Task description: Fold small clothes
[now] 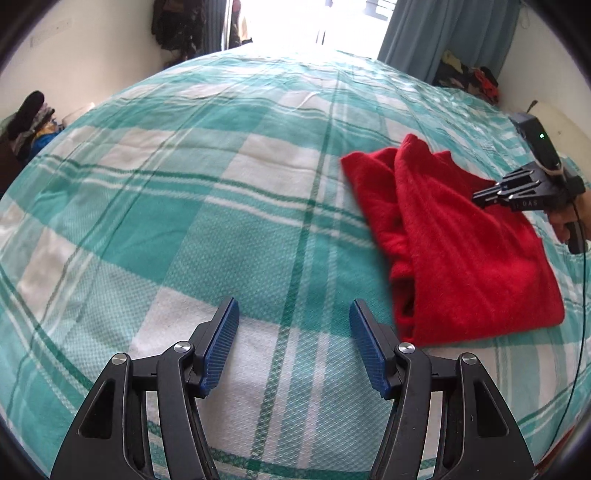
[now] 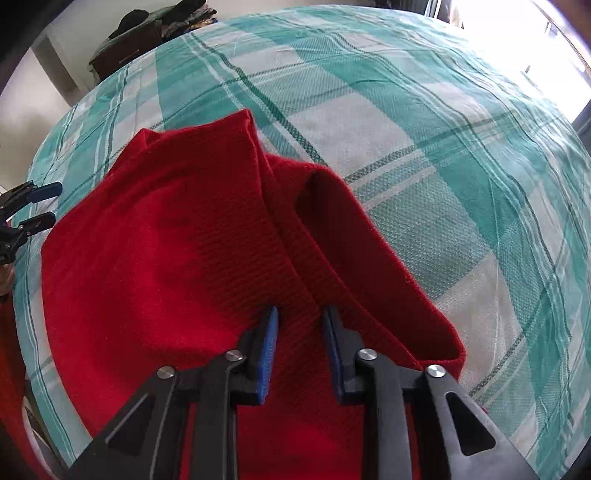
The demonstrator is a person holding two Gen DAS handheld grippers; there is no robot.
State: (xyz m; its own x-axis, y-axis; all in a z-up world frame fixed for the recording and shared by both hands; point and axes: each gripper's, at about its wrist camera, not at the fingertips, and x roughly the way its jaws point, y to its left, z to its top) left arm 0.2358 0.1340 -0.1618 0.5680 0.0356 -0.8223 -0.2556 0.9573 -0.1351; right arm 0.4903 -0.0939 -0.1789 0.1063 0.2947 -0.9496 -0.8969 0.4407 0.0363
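A small red knit garment (image 1: pixel 461 251) lies folded over on the green and white plaid bed (image 1: pixel 221 184). My left gripper (image 1: pixel 293 314) is open and empty, above bare sheet to the left of the garment. My right gripper (image 2: pixel 300 317) is low over the garment (image 2: pixel 177 240), its blue pads (image 2: pixel 271 332) a little apart with red knit between them. It also shows in the left wrist view (image 1: pixel 480 195) at the garment's right edge. My left gripper (image 2: pixel 42 206) appears at the left edge of the right wrist view, open.
Piles of clothes sit on the left (image 1: pixel 26 125) and in the far right corner (image 1: pixel 469 79). A blue curtain (image 1: pixel 443 33) hangs by a bright window. The bed (image 2: pixel 443 147) stretches beyond the garment.
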